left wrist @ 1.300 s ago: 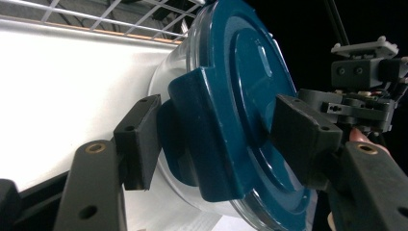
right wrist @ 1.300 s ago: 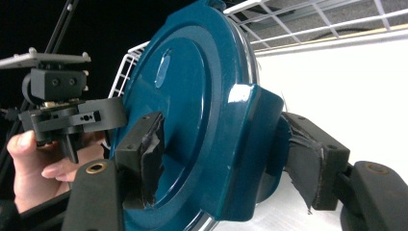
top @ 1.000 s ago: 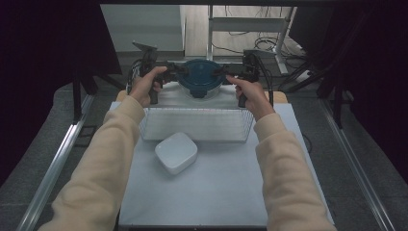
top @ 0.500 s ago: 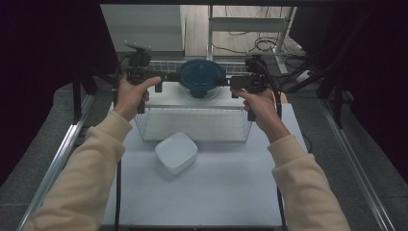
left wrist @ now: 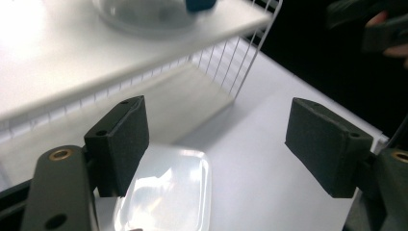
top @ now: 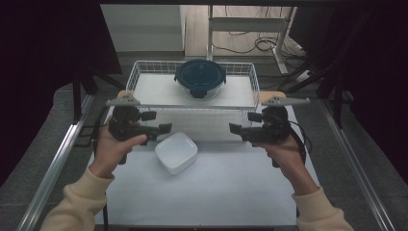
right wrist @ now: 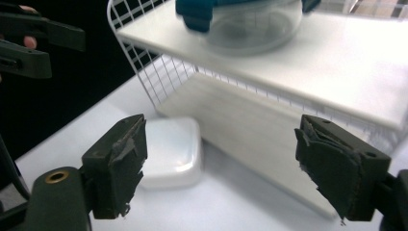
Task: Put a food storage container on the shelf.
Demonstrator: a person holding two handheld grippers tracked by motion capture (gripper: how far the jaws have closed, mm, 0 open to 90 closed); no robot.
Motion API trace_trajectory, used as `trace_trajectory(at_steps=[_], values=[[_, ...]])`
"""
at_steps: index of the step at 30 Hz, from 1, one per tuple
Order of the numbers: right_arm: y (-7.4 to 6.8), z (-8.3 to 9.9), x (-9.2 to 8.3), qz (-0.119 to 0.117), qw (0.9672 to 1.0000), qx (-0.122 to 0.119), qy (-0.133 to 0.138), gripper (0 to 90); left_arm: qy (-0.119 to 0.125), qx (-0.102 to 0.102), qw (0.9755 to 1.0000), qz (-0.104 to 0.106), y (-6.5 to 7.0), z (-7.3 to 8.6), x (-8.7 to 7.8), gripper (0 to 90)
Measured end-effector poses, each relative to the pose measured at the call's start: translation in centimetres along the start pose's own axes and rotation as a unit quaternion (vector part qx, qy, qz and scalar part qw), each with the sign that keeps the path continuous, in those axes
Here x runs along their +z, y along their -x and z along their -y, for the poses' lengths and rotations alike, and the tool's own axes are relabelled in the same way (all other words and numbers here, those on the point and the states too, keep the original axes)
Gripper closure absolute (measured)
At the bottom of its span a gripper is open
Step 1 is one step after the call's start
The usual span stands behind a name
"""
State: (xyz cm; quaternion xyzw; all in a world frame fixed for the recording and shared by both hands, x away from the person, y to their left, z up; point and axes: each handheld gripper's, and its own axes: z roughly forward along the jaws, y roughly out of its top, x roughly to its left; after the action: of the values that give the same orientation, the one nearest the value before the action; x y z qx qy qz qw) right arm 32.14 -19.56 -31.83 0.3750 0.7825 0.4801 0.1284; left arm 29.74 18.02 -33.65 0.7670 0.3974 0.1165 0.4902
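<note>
I had both sets of jaws apart and empty. The white dish (top: 176, 152) sat on the bench between them, seemingly nearer my left gripper (top: 162, 129) than my right gripper (top: 234, 129).

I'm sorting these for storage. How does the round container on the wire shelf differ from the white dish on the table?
The round container has clear walls and a dark teal clip lid; the white dish is opaque and lidless. The container is round, the dish square with rounded corners. The container sits up on the wire shelf, the dish down on the table in front of it. Both stand upright, untouched by either gripper.
</note>
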Motion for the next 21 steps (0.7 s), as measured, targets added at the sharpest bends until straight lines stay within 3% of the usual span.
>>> trace_trajectory(at_steps=[1,2,7,11,16,21], values=[[0.0,0.5,-0.2,0.003,1.0,-0.002,0.0,18.6,-0.007,0.008,0.9999,-0.005,0.5,1.4,-0.2,23.1],[0.0,0.5,-0.2,0.003,1.0,-0.002,0.0,18.6,-0.007,0.008,0.9999,-0.005,0.5,1.4,-0.2,23.1],[-0.3,4.3,-1.5,-0.003,0.9999,0.016,0.0,19.2,-0.014,0.002,0.9999,-0.001,1.5,4.6,-0.1,23.4],[-0.5,7.1,-1.8,-0.007,0.9996,0.029,-0.004,19.8,-0.025,-0.002,0.9996,-0.01,1.9,7.0,0.4,23.6],[-0.6,10.6,-1.2,0.005,0.999,0.031,-0.033,22.5,-0.058,-0.017,0.9981,-0.007,1.6,9.9,1.3,23.9],[-0.4,11.9,-0.6,0.009,0.9985,0.024,-0.049,23.1,-0.068,-0.014,0.9971,-0.031,1.7,10.6,1.8,24.3]])
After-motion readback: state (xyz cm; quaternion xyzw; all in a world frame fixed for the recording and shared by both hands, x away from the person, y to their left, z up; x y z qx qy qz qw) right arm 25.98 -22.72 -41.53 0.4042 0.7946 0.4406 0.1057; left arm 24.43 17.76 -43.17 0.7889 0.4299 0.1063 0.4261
